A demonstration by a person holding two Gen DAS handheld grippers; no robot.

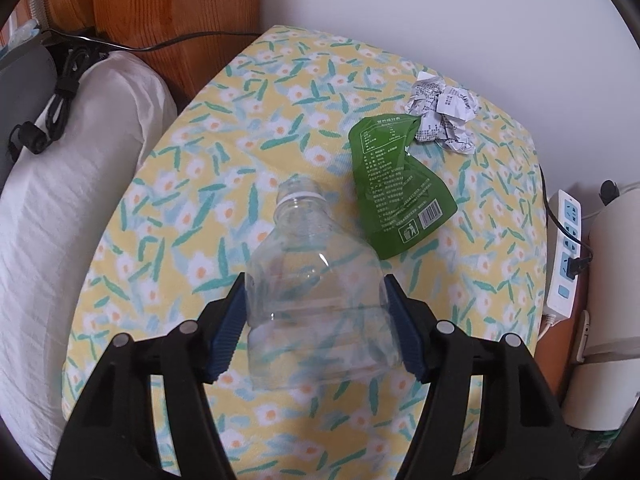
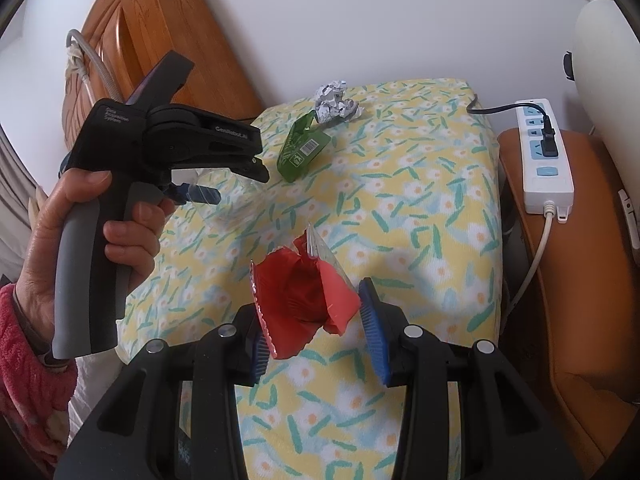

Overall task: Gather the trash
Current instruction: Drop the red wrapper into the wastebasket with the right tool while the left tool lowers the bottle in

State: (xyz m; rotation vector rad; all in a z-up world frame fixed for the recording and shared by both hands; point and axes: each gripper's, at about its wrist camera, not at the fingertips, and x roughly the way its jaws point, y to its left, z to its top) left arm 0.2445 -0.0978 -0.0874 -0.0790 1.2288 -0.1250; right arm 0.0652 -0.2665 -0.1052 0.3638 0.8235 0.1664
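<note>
Floral-covered table (image 1: 192, 184) under both tools. Clear bottle (image 1: 316, 280) lying on it between the left pads; green pouch (image 1: 400, 196) just beyond, touching crumpled paper (image 1: 444, 116) farther off.

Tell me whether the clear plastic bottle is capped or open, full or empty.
Open and empty: the clear plastic bottle shows a bare threaded neck with no cap, and the floral cloth shows through it undistorted by liquid.

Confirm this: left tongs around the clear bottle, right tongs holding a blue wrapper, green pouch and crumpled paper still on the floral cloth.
One error: the wrapper in the right tongs is red, as the right wrist view shows. The left tongs around the bottle, pouch, paper and cloth are right.
</note>
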